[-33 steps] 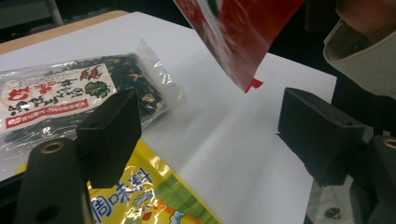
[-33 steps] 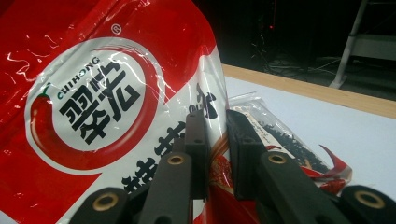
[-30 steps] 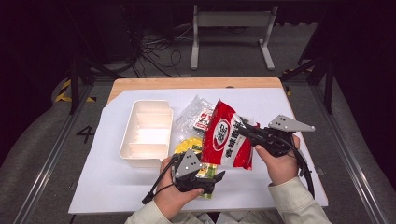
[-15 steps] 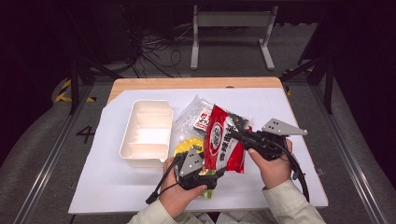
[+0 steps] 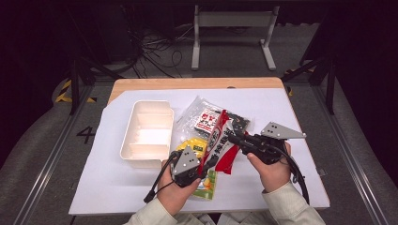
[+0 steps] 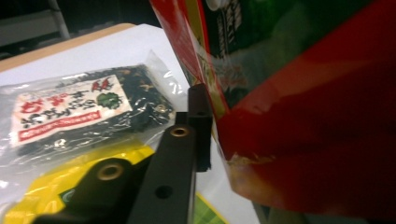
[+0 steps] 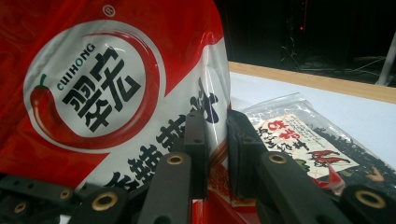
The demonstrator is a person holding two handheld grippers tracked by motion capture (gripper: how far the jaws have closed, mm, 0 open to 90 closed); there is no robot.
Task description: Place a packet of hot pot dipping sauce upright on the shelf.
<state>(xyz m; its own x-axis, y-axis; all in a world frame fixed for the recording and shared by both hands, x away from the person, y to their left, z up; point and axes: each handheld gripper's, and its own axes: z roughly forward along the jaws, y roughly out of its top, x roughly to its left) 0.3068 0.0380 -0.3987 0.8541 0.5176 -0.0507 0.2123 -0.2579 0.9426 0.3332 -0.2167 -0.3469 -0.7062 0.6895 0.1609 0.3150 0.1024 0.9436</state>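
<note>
Red packet (image 5: 220,140) with the chilli logo hangs above the white table sheet (image 5: 117,187), stretched between the two tongs; the right gripper (image 5: 233,138) is clenched on its edge, the film pinched flat between both black jaws in the right gripper view (image 7: 140,93); the left gripper (image 5: 211,161) has just been closing, and its jaws now bite the packet's lower red corner (image 6: 303,140); in the left gripper view one black jaw lies against the packet's edge, the other jaw hidden behind the film. Below and beyond the left gripper's jaw lies a clear bag of dark dried bits (image 6: 84,107) with a red and white label; nearer that jaw, under it, sits a yellow packet (image 6: 60,182). To the far side of the left gripper from the right one stands a white divided tray (image 5: 146,131), well apart from both jaws. Behind the right gripper's jaws the same clear bag (image 7: 317,140) rests on the sheet.
</note>
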